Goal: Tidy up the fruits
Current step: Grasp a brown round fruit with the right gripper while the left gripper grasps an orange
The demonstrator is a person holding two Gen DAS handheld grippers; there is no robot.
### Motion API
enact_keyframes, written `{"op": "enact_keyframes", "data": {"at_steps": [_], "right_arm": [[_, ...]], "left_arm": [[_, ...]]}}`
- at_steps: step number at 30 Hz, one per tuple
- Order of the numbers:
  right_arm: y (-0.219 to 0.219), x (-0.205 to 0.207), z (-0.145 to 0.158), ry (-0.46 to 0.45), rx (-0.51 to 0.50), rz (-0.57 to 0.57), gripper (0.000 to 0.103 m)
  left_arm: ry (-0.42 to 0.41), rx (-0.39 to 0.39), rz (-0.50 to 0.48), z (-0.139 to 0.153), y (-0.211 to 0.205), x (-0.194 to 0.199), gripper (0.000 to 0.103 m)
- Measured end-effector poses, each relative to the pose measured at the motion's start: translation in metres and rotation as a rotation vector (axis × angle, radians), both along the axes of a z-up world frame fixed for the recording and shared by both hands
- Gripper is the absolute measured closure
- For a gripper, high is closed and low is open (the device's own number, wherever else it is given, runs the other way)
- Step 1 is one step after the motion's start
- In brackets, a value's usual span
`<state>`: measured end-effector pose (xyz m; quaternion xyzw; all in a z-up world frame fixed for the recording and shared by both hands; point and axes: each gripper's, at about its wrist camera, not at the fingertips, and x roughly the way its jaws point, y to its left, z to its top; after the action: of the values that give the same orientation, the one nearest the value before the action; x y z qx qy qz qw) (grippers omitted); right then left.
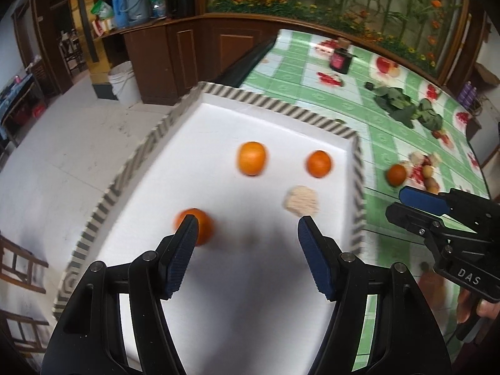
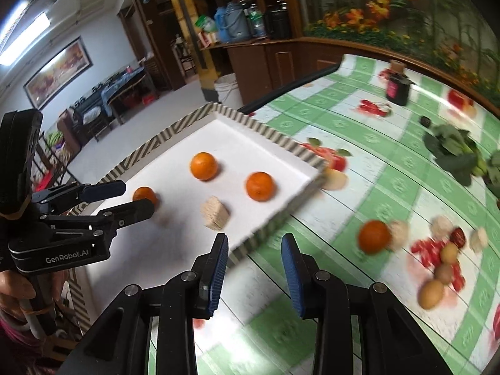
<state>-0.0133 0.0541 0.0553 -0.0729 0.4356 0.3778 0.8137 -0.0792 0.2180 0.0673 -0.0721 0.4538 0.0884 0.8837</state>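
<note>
Reading "GenRobot.AI" on left gripper (image 2: 137,198), "DAS" on right gripper (image 1: 403,201).

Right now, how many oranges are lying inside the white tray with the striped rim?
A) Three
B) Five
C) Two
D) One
A: three oranges lie on the white tray: one at the back, one toward the right edge, and one beside the open left gripper at. A fourth orange sits outside on the green tablecloth.
</note>
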Motion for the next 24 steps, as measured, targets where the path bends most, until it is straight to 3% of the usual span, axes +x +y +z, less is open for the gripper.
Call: {"op": "enact_keyframes", "data": {"at_steps": [16, 24], "right_arm": [[-0.113, 0.011, -0.021, 0.024, -0.047, -0.217, 0.069], [-0.157, 0.026, -0.030, 0.042, -0.051, -0.299, 0.069]], "left_arm": [[0.005, -0.027, -0.178, 0.001, -0.088, 0.021, 0.036], [0.033, -0.019, -0.249, -0.005, -0.123, 0.050, 0.036]]}}
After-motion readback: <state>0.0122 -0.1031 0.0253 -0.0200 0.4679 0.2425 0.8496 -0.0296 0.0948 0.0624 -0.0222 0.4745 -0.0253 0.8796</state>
